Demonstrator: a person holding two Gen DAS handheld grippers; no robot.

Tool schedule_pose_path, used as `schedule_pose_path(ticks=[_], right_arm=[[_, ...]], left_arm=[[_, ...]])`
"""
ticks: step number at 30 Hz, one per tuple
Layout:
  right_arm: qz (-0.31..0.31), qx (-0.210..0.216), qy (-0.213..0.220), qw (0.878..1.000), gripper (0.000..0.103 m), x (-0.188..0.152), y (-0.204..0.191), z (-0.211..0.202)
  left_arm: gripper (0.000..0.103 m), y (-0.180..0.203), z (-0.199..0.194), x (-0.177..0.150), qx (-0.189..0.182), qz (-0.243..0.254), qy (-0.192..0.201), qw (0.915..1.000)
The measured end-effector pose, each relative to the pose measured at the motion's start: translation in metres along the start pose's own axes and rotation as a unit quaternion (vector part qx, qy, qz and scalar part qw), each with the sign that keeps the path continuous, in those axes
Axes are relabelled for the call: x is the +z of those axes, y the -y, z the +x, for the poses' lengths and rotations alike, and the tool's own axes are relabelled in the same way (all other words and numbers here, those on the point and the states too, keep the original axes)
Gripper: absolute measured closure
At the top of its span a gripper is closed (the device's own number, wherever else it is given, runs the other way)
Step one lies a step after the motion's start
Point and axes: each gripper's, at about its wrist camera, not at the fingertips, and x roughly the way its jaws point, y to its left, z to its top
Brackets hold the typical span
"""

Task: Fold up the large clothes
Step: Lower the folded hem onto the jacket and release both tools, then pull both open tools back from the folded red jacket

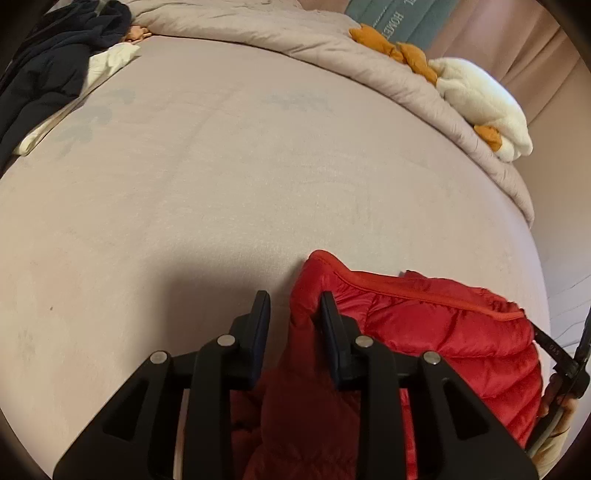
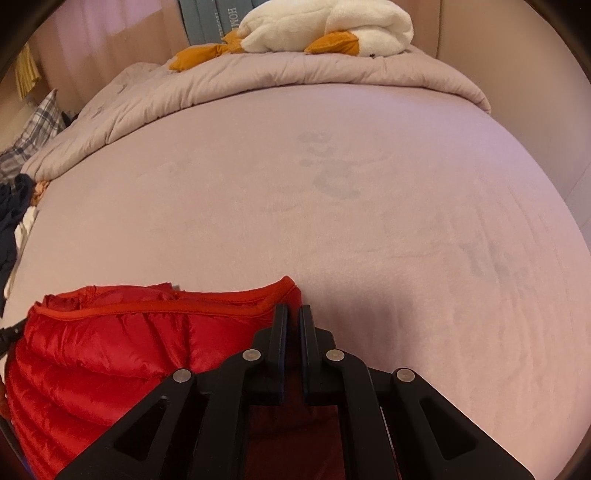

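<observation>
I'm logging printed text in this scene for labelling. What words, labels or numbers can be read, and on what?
"HOME": partly cut off, running sideways on the teal cushion behind the plush duck.
More lettering on the same cushion: too blurred to read.
Small marking on the black strap beside the red jacket: too small to read.

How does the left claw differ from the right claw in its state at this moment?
The left claw has its fingers apart, with a fold of the red puffer jacket rising between them; only the right-side finger seems to touch it. The right claw is pressed nearly shut, pinching the jacket's edge. The left claw is at the jacket's left corner, the right claw at its right corner. Both point down at the pink bed sheet.
</observation>
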Motion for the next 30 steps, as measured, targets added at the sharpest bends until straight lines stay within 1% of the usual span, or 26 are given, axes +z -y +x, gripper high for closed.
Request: schedule_pose_path(ticks=[2,4,6,7,8,9,10,11,12,13,14,15,16,17,18,19,20,24,27,30], right_arm=[[0.002,-0.001,0.006,1.000,0.099,0.001,0.001,-0.004],[0.006,0.000,0.013,1.000,0.099,0.002,0.004,-0.013],[0.007,-0.007,0.021,1.000,0.098,0.002,0.005,-0.024],[0.006,-0.010,0.027,1.000,0.096,0.002,0.006,-0.030],[0.004,-0.016,0.036,0.999,0.090,0.001,0.006,-0.039],[0.003,-0.020,0.044,0.999,0.081,0.001,0.005,-0.046],[0.002,-0.023,0.053,0.998,0.075,0.001,0.005,-0.055],[0.001,-0.022,0.065,0.998,0.061,-0.001,0.005,-0.066],[-0.001,-0.019,0.077,0.997,0.049,-0.003,0.004,-0.078],[-0.003,-0.017,0.088,0.996,0.045,-0.004,0.003,-0.088],[-0.006,-0.012,0.103,0.995,0.040,-0.006,0.003,-0.100],[-0.010,-0.006,0.115,0.993,0.033,-0.009,0.002,-0.112],[-0.014,-0.001,0.124,0.992,0.030,-0.012,0.000,-0.122],[-0.017,0.004,0.132,0.991,0.022,-0.014,-0.001,-0.131],[-0.022,0.017,0.148,0.989,0.017,-0.019,-0.002,-0.146],[-0.025,0.029,0.159,0.987,0.016,-0.023,-0.003,-0.155],[-0.027,0.040,0.167,0.985,0.013,-0.027,-0.004,-0.164],[-0.033,0.058,0.192,0.979,0.003,-0.043,-0.008,-0.189],[-0.032,0.073,0.208,0.975,0.002,-0.061,-0.009,-0.199],[-0.032,0.077,0.203,0.976,0.002,-0.078,-0.009,-0.193]], left_arm=[[0.073,-0.001,-0.010,-0.002,-0.001,-0.002,0.008,1.0000],[0.059,-0.001,-0.024,-0.004,0.007,-0.002,0.019,0.9998],[0.054,-0.002,-0.043,-0.006,0.010,-0.008,0.035,0.9993],[0.051,-0.002,-0.050,-0.006,0.008,-0.009,0.041,0.9991],[0.049,-0.003,-0.058,-0.007,0.006,-0.011,0.047,0.9988],[0.044,-0.004,-0.071,-0.009,0.001,-0.014,0.055,0.9984],[0.037,-0.004,-0.079,-0.011,-0.003,-0.016,0.062,0.9979],[0.033,-0.003,-0.090,-0.013,-0.005,-0.018,0.070,0.9974],[0.026,-0.003,-0.102,-0.017,-0.006,-0.017,0.078,0.9968],[0.019,0.000,-0.110,-0.020,-0.005,-0.013,0.084,0.9963],[0.016,0.003,-0.122,-0.025,-0.002,-0.005,0.093,0.9957],[0.009,0.006,-0.130,-0.029,0.001,0.004,0.100,0.9950],[0.005,0.010,-0.140,-0.035,0.004,0.016,0.107,0.9941],[0.004,0.013,-0.150,-0.040,0.001,0.027,0.116,0.9929],[0.003,0.015,-0.157,-0.045,-0.004,0.033,0.123,0.9918],[0.000,0.017,-0.165,-0.052,-0.007,0.038,0.130,0.9908],[0.000,0.019,-0.172,-0.059,-0.009,0.042,0.134,0.9900],[0.000,0.025,-0.188,-0.083,-0.016,0.058,0.140,0.9883],[0.000,0.024,-0.194,-0.104,-0.024,0.064,0.138,0.9881],[0.000,0.026,-0.189,-0.127,-0.009,0.061,0.121,0.9907]])
